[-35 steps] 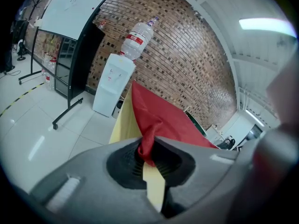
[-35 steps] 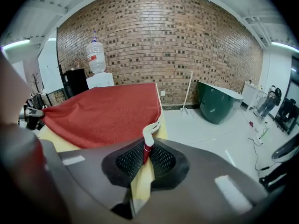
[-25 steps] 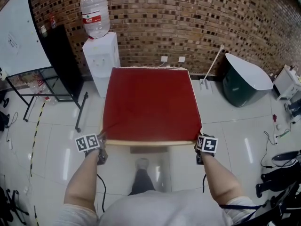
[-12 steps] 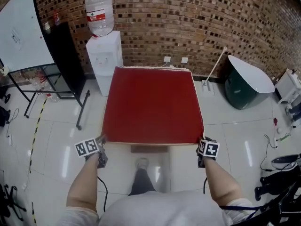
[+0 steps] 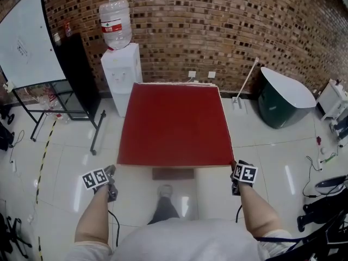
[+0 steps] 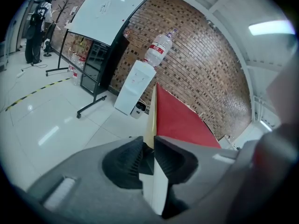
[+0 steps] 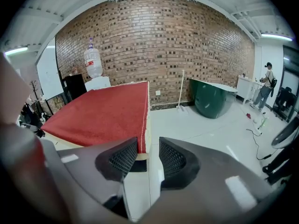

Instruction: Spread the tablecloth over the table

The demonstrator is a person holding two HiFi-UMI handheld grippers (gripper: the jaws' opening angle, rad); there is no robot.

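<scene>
The red label on the water bottle (image 5: 115,23) is unreadable to us. The red tablecloth (image 5: 174,124) covers the tabletop (image 6: 149,118). Our left tool (image 5: 111,173) and right tool (image 5: 235,166), forearms stretched toward its near corners, are both opening, gripping nothing.

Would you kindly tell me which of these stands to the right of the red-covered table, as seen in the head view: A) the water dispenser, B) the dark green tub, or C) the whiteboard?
B: in the head view the dark green tub stands to the right of the red tablecloth.
</scene>
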